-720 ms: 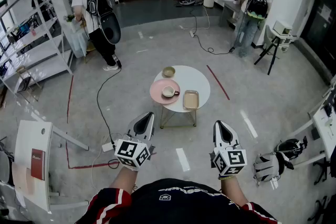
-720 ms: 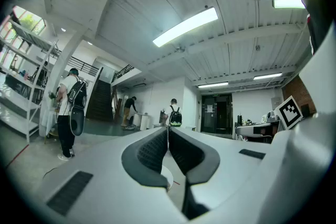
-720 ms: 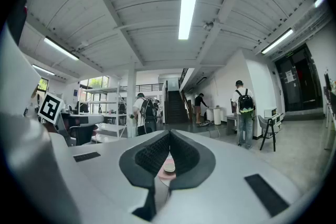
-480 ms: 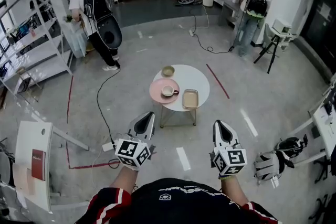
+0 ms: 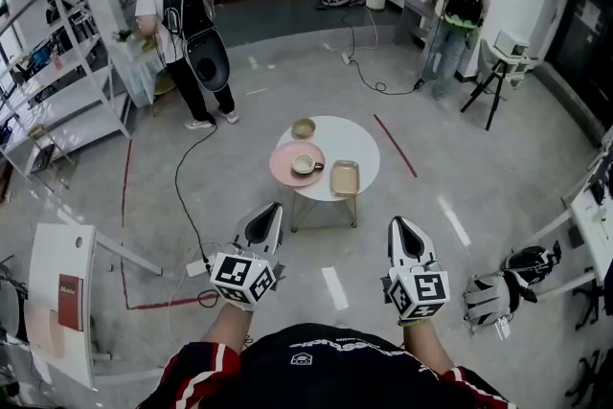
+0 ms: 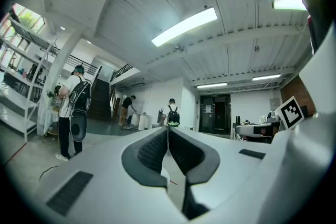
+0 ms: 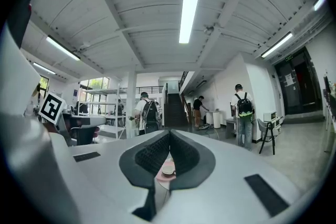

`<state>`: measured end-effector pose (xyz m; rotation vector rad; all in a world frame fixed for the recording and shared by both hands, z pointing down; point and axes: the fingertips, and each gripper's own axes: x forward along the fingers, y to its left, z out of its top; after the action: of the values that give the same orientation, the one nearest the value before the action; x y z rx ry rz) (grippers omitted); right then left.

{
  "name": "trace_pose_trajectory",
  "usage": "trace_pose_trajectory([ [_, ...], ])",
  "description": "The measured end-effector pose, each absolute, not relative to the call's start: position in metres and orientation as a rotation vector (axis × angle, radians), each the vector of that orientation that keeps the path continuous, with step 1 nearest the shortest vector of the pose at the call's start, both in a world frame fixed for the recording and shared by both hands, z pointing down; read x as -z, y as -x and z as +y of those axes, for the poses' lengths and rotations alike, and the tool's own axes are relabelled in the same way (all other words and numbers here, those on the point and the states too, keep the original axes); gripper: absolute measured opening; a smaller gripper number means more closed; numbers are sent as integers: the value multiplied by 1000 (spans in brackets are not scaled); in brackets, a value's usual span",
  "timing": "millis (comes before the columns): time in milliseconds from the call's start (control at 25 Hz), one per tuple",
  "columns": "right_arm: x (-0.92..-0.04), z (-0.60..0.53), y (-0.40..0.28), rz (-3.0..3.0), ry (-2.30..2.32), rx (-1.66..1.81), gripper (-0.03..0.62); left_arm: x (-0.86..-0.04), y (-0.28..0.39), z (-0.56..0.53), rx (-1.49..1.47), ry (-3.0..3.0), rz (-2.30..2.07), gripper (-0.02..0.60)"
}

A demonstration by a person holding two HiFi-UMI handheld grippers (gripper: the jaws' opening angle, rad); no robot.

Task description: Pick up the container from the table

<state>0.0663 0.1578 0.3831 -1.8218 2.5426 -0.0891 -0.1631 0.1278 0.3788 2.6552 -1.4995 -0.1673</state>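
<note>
A small round white table (image 5: 350, 148) stands on the floor ahead of me. On it lie a tan rectangular container (image 5: 345, 178), a pink plate (image 5: 285, 170) with a cup (image 5: 306, 165), and a small bowl (image 5: 304, 128). My left gripper (image 5: 267, 220) and right gripper (image 5: 404, 238) are held level, short of the table, both shut and empty. In the right gripper view the cup (image 7: 167, 169) and pink plate (image 7: 164, 177) peek through the gap under the jaws. Through the left gripper's (image 6: 168, 130) gap only a bit of the white table (image 6: 164, 174) shows.
A person with a backpack (image 5: 182, 24) stands far left by white shelves (image 5: 57, 101); two more people (image 5: 450, 10) are at the back. A black cable (image 5: 192, 196) trails over the floor. A white stand (image 5: 57, 292) is at my left, bags (image 5: 503, 287) at my right.
The table has drifted slightly up and left in the head view. The person with the backpack has stepped to the right. Both grippers stay where they were.
</note>
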Motion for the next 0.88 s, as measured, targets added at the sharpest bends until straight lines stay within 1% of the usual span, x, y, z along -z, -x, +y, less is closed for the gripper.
trace_pose_trajectory([
  [880,-394,147,-82,2557,1767,190,15,-382,144,122,143,-2644,-1509,29],
])
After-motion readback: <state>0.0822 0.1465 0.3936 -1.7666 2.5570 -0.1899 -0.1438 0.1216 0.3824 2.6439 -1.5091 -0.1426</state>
